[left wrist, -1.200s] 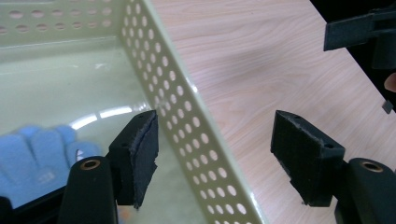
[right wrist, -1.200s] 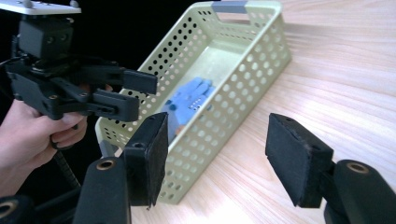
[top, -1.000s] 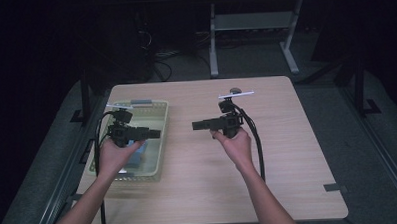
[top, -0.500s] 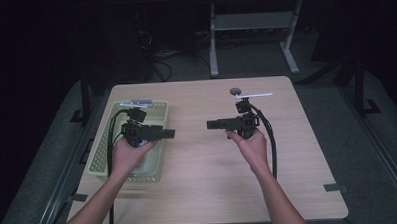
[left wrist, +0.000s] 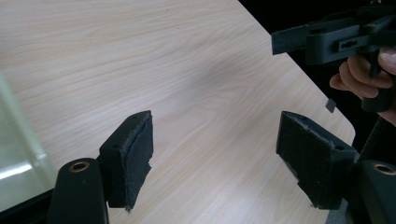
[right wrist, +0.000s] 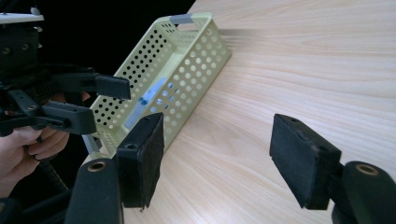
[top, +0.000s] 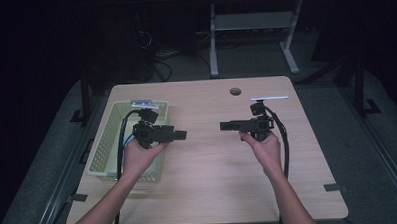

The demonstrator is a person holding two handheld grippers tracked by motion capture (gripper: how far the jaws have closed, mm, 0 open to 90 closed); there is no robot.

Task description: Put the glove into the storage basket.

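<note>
Above the middle of the desk (top: pixel 209 181), two hand-held grippers face each other, jaws pointing inward, well apart. The left hand-held gripper (top: pixel 180 135) hangs over the right wall of the basket (top: pixel 107 140); the left hand (top: pixel 138 156) grips it from below. Its jaws stand spread, have just been opening, and nothing lies between them; in the left gripper view only bare desk wood shows between the pads (left wrist: pixel 135 158).

The right hand-held gripper (top: pixel 227 125) sits toward the right edge of the desk, held by the right hand (top: pixel 263 150). Its jaws are likewise spread, have just been opening, and are empty; the right gripper view shows bare wood between the pads (right wrist: pixel 301 158).

The basket, pale green and perforated, rests along the left edge of the desk, its long side running front to back. A grey strip (top: pixel 141 102) marks its far rim. A thin pen-like item (right wrist: pixel 147 98) lies inside; its exact kind cannot be told.
</note>
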